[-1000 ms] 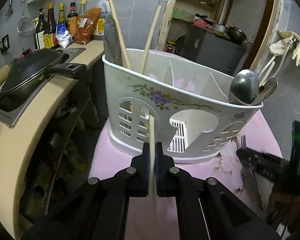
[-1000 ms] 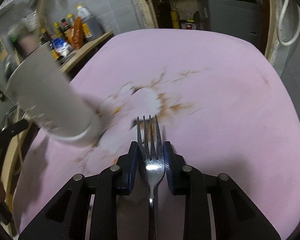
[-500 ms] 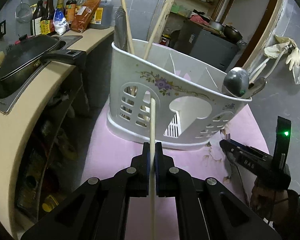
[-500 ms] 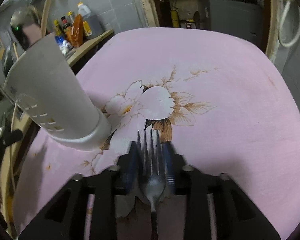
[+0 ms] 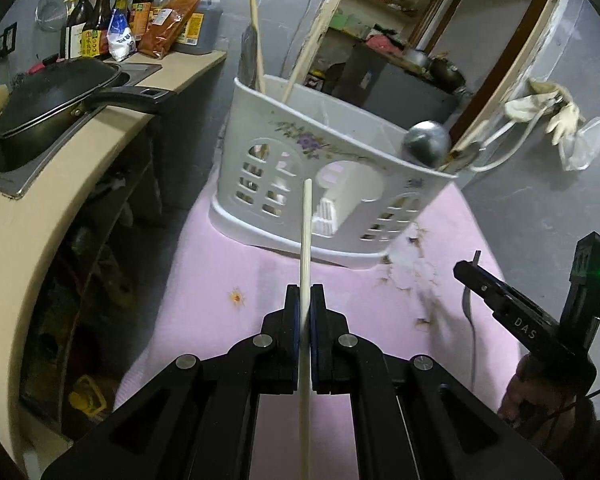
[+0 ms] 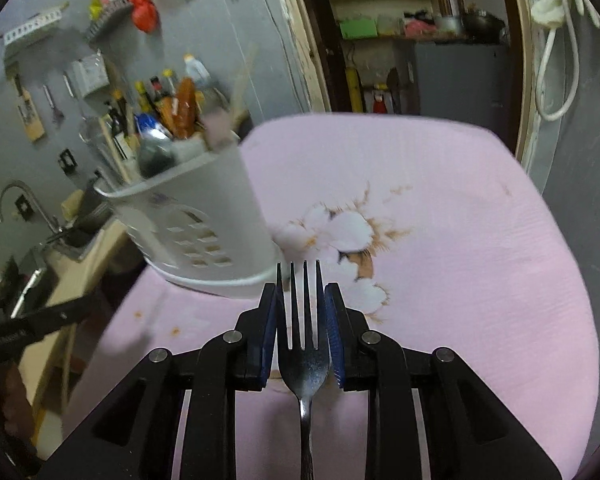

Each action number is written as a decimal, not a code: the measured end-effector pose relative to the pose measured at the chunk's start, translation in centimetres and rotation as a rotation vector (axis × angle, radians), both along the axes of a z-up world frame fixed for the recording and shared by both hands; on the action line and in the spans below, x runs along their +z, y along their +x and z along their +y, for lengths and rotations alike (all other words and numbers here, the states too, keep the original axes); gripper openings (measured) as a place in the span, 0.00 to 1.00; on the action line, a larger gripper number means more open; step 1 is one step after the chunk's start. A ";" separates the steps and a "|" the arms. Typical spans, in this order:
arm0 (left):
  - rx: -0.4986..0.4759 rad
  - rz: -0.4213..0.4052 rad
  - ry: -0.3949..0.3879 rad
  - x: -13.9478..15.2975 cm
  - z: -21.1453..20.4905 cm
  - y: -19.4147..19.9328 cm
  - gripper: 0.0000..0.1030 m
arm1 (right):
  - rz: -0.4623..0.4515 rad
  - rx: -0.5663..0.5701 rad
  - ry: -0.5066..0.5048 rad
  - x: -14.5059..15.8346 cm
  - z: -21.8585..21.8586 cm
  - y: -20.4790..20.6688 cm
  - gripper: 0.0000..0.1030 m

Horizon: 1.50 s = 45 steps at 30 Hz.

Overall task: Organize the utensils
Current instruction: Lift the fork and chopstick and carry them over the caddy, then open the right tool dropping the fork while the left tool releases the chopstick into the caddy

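— Fingers (image 5: 291, 332) of the left gripper (image 5: 305, 332) are pinching a pale chopstick (image 5: 306, 240) with almost no gap between them; why is it being gripped so far down its length?

— Probably so that the long free end is leading: it is pointing at the white utensil caddy (image 5: 300, 160), which is standing toward the far left corner of the pink table cover (image 5: 220, 288), and its tip is hanging in front of the pierced wall, below the rim

— And the right gripper (image 6: 303, 334)?

— Its pads are closing on the head of a metal fork (image 6: 304, 360), tines forward, handle trailing back between the arms. Gripping the wide head is likely keeping it from swivelling. From the left camera it is hovering above the right edge of the cover, apart from the caddy

— Why is the caddy already looking sorted?

— Other chopsticks (image 5: 256, 40) are standing in the left compartment, and a ladle (image 5: 426, 142) is leaning at the right end, so each kind seems to be getting its own slot. Neither held piece is inside yet
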<state>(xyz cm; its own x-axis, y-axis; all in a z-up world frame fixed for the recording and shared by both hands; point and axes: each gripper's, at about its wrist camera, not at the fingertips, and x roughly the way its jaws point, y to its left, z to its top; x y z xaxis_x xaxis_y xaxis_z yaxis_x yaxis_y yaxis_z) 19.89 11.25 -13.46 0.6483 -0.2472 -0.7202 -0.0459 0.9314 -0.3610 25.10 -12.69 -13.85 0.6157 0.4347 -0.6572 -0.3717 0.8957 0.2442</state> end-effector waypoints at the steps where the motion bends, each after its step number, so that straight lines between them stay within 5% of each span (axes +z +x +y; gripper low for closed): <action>1: -0.001 -0.016 -0.004 0.4 0.0 -0.2 0.02 | -0.011 -0.002 0.010 0.5 0.1 -0.4 0.20; 15: 0.061 -0.384 -0.124 10.1 5.2 5.1 0.02 | -0.286 -0.030 0.182 10.0 1.3 -1.0 0.20; 24: 0.115 -0.520 -0.199 14.1 8.8 10.6 0.02 | -0.416 -0.009 0.212 15.9 2.1 1.4 0.20; 32: 0.152 -0.593 -0.177 13.6 8.4 13.6 0.02 | -0.464 0.013 0.240 17.4 3.1 3.7 0.20; 45: 0.169 -0.607 0.021 8.2 4.1 13.1 0.02 | -0.397 0.023 0.130 12.1 6.0 5.7 0.20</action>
<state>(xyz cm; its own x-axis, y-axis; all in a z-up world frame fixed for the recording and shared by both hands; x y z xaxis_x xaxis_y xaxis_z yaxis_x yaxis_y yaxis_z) 32.94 15.39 -5.26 0.9720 -0.0951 -0.2151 0.0139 0.9363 -0.3509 30.83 -6.68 -1.72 0.7995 0.5147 -0.3097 -0.4789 0.8574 0.1885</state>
